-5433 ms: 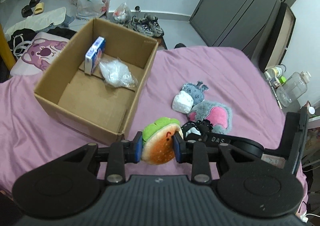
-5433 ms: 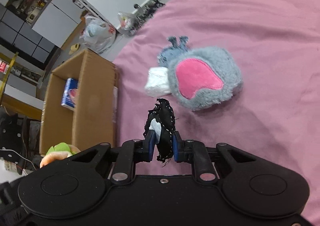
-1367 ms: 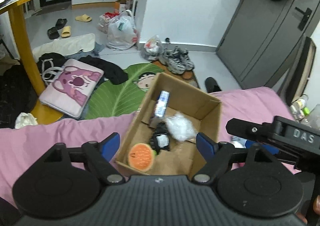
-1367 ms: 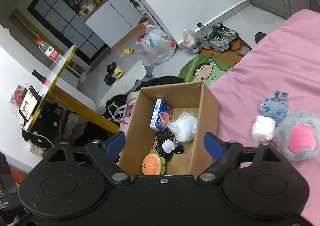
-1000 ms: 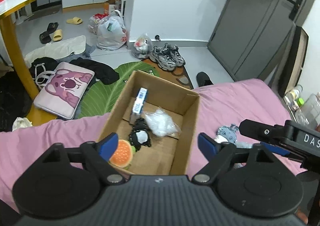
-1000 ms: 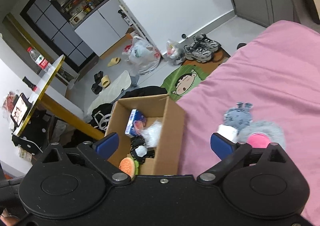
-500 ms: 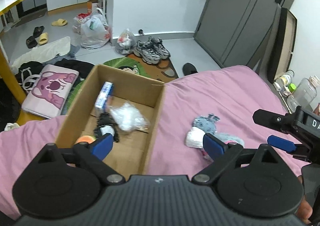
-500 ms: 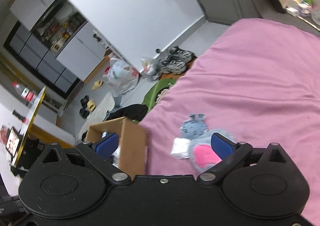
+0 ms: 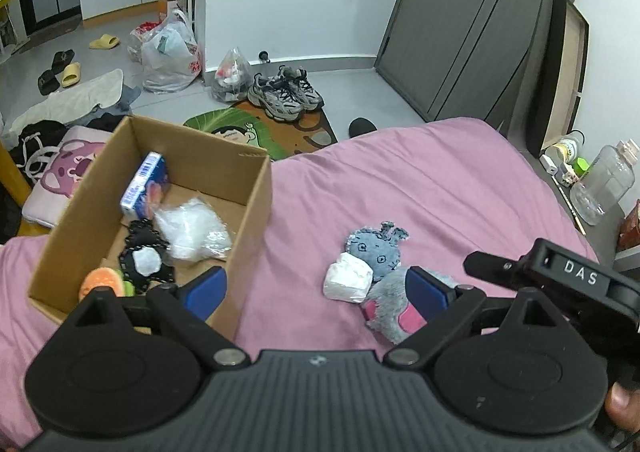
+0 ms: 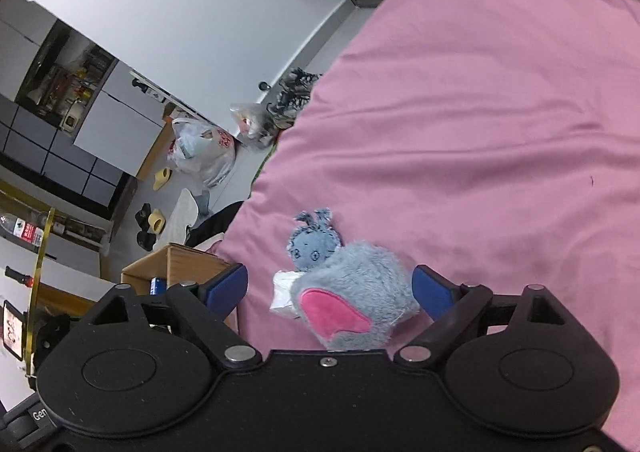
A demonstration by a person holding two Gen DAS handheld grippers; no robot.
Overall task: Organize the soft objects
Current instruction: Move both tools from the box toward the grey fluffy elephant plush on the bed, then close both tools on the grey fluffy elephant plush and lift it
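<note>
Both tools released over the bed

The right tool, jaws just narrowing, brackets the grey plush; left tool gapes beside the box.

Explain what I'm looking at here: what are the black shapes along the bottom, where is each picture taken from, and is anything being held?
There is no robot. A person carries a handheld two-finger gripper in each hand, each with a fisheye camera looking along its blue-padded fingers; the black shapes are the gripper bodies. One picture comes from the left gripper, the other from the right gripper. Both are open and hold nothing; the right one's jaws have just been closing slightly around a grey and pink plush toy without touching it. On the pink bedsheet lie that plush, a small grey stuffed animal and a white tissue pack. The cardboard box holds a burger toy and other items.
</note>
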